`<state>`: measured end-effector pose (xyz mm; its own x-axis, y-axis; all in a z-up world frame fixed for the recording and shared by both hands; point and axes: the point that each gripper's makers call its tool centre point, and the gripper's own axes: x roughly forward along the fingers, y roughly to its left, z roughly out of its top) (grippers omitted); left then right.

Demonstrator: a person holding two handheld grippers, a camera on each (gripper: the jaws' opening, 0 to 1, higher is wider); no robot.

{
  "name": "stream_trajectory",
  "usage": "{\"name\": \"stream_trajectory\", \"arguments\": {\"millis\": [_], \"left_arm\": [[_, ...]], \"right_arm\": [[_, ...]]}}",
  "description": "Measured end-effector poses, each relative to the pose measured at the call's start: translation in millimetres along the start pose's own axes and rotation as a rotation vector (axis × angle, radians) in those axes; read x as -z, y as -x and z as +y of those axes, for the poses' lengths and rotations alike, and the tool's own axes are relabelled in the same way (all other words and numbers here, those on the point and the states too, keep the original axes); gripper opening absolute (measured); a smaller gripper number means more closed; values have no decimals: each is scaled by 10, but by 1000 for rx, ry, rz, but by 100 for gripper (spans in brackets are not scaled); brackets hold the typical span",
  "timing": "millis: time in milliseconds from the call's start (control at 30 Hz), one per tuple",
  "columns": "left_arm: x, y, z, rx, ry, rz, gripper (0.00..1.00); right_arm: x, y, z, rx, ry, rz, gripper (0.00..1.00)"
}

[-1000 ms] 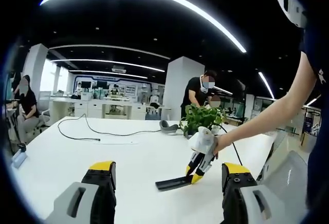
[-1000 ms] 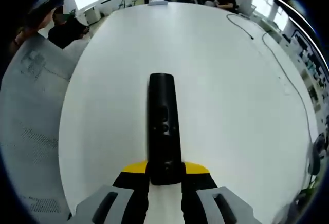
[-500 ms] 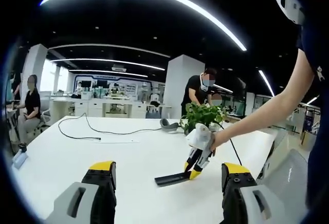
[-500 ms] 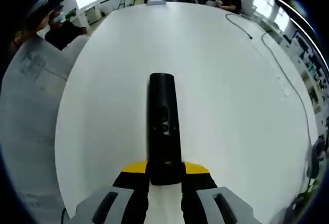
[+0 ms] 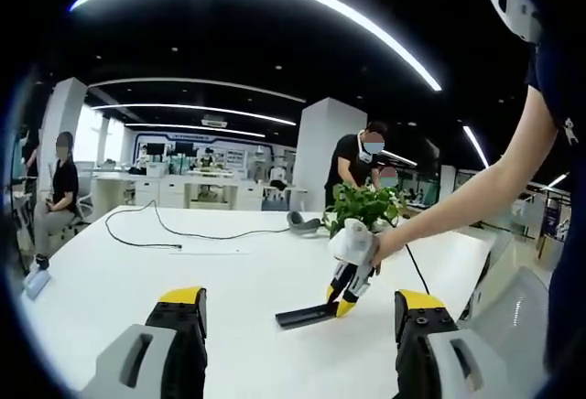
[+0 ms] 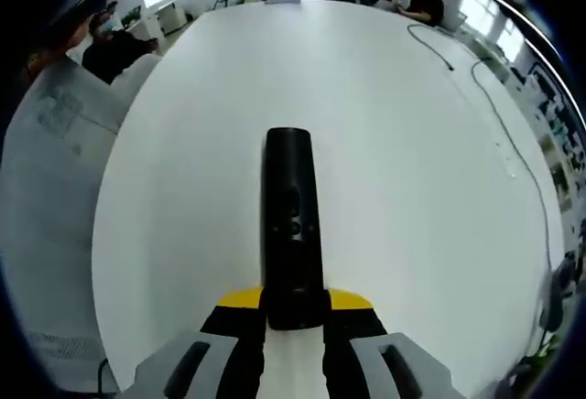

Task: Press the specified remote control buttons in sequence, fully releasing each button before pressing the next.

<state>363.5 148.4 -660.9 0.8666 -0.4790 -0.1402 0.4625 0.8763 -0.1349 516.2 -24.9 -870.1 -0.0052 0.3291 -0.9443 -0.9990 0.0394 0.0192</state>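
A slim black remote control (image 6: 291, 221) sticks forward from my right gripper (image 6: 293, 307), whose yellow-tipped jaws are shut on its near end; round buttons show on its top face. In the left gripper view the same remote (image 5: 305, 313) hangs just above the white table (image 5: 137, 271), held by the right gripper (image 5: 337, 306) that a person's hand (image 5: 380, 245) carries. My left gripper (image 5: 298, 312) stands open with its jaws wide apart at the bottom of that view, nearer than the remote, with nothing between them.
A potted green plant (image 5: 362, 207) stands behind the held remote. A black cable (image 5: 151, 230) and a grey headset (image 5: 300, 224) lie further back on the table. A cable (image 6: 494, 111) runs along the table's right side. People sit and stand around the office.
The right gripper with the remote has drifted slightly away and to the left in the left gripper view. The remote stays clamped the same way.
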Motion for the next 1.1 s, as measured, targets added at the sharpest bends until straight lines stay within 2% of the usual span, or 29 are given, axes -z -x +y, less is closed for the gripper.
{"name": "stream_trajectory", "arguments": {"millis": [100, 267, 400, 500, 567, 700, 1033, 1100], "left_arm": [[-4, 0, 2, -1, -2, -2, 88], [-15, 1, 5, -2, 2, -8, 88], [-21, 4, 11, -6, 1, -11, 88], [-25, 7, 16, -7, 5, -13, 88], [-28, 7, 15, -7, 6, -14, 88], [-25, 8, 24, -10, 6, -13, 88], [-75, 52, 154, -66, 35, -44, 89], [-69, 66, 216, -100, 23, -39, 89]], "right_arm": [[2, 4, 9, 7, -1, -5, 21], [10, 8, 13, 31, -32, -51, 21], [-30, 15, 48, 36, -149, -115, 26], [0, 33, 47, 77, -151, -106, 29], [-33, 68, 55, 108, -173, -146, 31], [-140, 180, 64, 158, -266, -264, 43], [-364, 597, 202, 281, -299, -424, 60], [-414, 724, 243, 313, -311, -454, 63]]}}
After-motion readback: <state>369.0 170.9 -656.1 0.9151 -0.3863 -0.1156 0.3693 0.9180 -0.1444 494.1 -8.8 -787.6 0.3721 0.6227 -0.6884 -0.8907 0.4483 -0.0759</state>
